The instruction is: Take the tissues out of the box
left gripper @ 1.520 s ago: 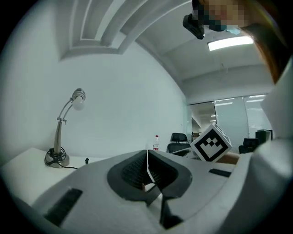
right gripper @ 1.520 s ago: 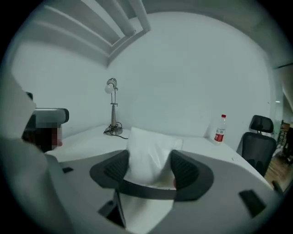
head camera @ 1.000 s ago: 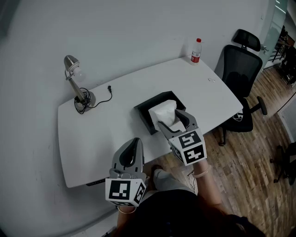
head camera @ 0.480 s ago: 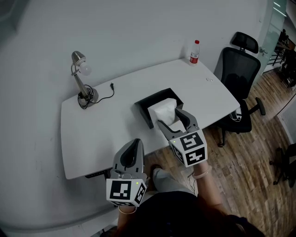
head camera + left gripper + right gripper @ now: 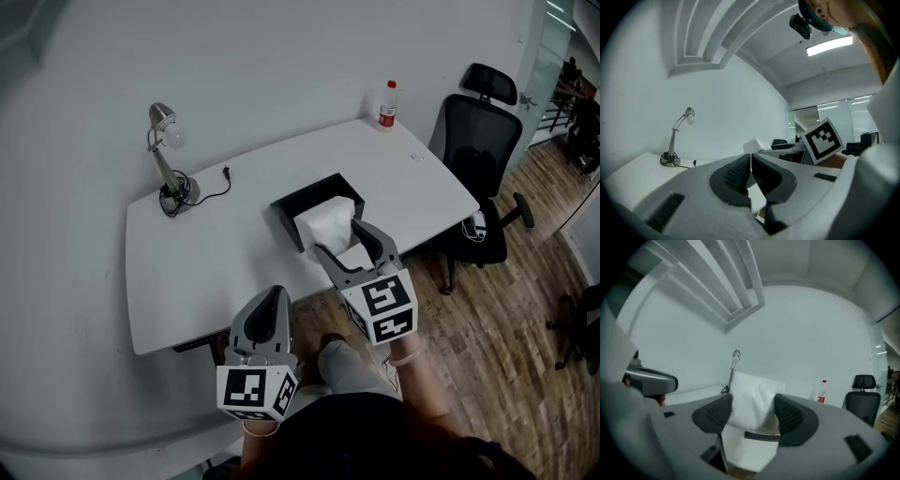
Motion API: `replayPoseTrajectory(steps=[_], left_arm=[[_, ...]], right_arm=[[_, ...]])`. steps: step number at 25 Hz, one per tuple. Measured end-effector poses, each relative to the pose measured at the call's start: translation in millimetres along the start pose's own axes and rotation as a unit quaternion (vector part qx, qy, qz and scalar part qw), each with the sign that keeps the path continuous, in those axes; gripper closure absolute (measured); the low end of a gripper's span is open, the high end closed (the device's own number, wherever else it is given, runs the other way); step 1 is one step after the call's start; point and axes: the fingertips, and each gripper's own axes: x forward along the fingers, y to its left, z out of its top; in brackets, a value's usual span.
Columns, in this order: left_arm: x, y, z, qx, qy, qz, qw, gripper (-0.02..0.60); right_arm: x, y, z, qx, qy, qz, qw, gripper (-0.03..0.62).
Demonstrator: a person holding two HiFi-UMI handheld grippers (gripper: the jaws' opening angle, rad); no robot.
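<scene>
Right gripper [image 5: 337,237], jaws wide, lines up on the tissue pack [image 5: 323,216] standing in its black box [image 5: 289,201]. I should advance squarely, then close low on the pack. Left gripper [image 5: 275,292] pinched together, empty.

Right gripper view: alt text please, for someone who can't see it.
A white tissue stack fills the gap between the right gripper's wide-apart jaws; whether the pads press it is unclear. Behind stand a desk lamp, a bottle and an office chair.
</scene>
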Motion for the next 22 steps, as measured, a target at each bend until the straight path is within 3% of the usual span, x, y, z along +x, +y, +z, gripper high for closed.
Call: replayPoseTrajectory(steps=[22], left_arm=[[-4.2, -42.4, 1.3, 0.017, 0.000, 0.007, 0.9998, 0.554]], right_arm=[[-62.4, -5.0, 17.1, -0.017, -0.044, 0.010, 0.999, 0.289]])
